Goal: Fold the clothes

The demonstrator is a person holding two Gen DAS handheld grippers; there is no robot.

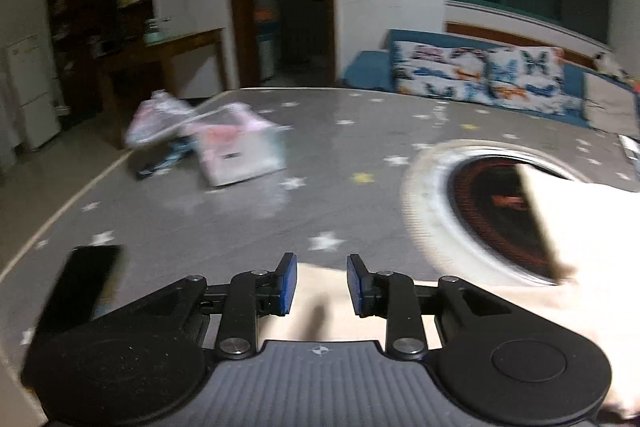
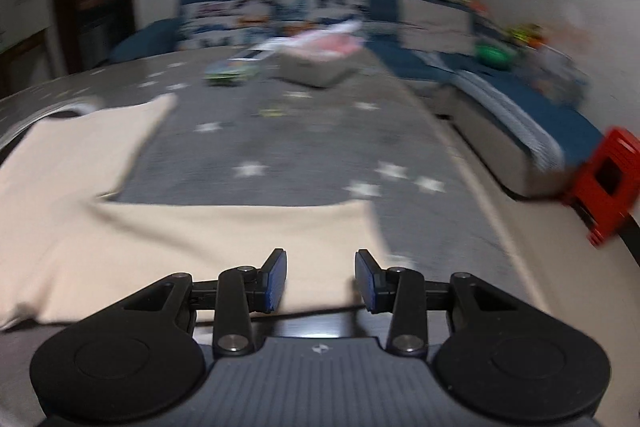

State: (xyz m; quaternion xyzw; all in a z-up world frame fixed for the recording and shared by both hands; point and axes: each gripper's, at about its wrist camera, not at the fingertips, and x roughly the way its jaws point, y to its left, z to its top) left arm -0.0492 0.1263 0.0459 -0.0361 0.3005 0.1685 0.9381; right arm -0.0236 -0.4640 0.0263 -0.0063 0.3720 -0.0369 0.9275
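Observation:
A cream garment point(image 2: 168, 239) lies spread on the grey star-patterned tabletop point(image 2: 320, 147). In the left wrist view the same cream garment point(image 1: 592, 227) shows at the right with its ribbed collar opening point(image 1: 492, 211) gaping and dark inside. My left gripper point(image 1: 321, 285) is open and empty, just above a near edge of the cloth. My right gripper point(image 2: 321, 281) is open and empty, over the garment's near hem by its right corner. Both views are motion-blurred.
A pile of folded pink and pale clothes point(image 1: 224, 143) lies at the table's far left. A grey basket of clothes point(image 2: 316, 61) and a small toy car point(image 2: 230, 71) sit at the far end. A black object point(image 1: 80, 287) lies near left. A blue sofa point(image 2: 500, 99) and red stool point(image 2: 608, 183) stand right.

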